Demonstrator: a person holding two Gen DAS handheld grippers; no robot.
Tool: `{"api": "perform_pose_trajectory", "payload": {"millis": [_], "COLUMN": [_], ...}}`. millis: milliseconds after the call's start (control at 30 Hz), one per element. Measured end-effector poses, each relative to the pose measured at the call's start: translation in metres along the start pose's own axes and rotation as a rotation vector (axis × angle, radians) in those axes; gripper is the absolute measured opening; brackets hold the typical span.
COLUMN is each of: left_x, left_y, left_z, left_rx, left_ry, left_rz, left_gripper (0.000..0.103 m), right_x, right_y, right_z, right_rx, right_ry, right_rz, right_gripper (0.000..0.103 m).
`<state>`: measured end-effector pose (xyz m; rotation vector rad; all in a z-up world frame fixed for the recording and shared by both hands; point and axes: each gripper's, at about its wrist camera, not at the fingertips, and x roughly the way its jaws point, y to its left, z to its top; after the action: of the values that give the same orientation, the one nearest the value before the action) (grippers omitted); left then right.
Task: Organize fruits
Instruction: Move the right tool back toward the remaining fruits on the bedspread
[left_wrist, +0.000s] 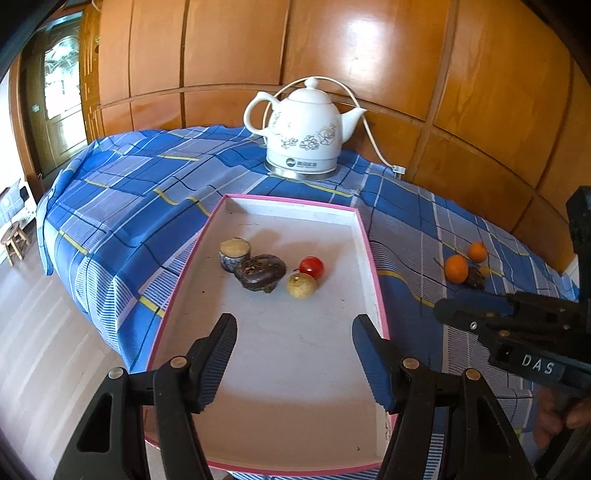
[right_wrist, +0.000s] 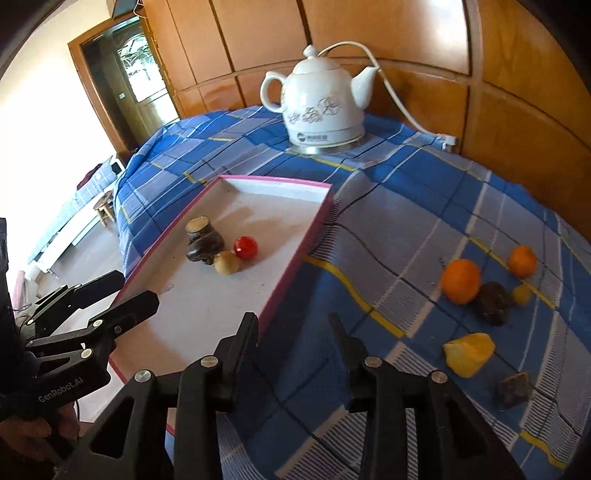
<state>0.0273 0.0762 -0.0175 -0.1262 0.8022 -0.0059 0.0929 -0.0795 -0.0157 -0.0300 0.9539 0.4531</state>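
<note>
Left gripper (left_wrist: 293, 356) hangs over the near end of the tray (left_wrist: 376, 273), jaws spread, nothing between them. Ahead of it in the tray sit a tomato (left_wrist: 311, 267) and a tan fruit (left_wrist: 301, 285). Right gripper (right_wrist: 293, 330) is parted and empty above the tablecloth (right_wrist: 388, 206); oranges (right_wrist: 461, 280) lie to its right.
</note>
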Motion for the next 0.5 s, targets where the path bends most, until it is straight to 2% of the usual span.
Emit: {"api": "perform_pose_trajectory", "payload": {"millis": [500], "left_x": [0.001], "left_y": [-0.022], "left_z": [-0.002], "left_rx": [0.062], "left_ry": [0.006], "left_rz": [-0.026], "left_gripper": [0.066], "right_x": [-0.043], "right_y": [-0.058], "right_z": [-0.005], "right_rx": [0.016], "right_ry": [-0.035], "right_rz": [-0.11], "right_gripper": [0.037]}}
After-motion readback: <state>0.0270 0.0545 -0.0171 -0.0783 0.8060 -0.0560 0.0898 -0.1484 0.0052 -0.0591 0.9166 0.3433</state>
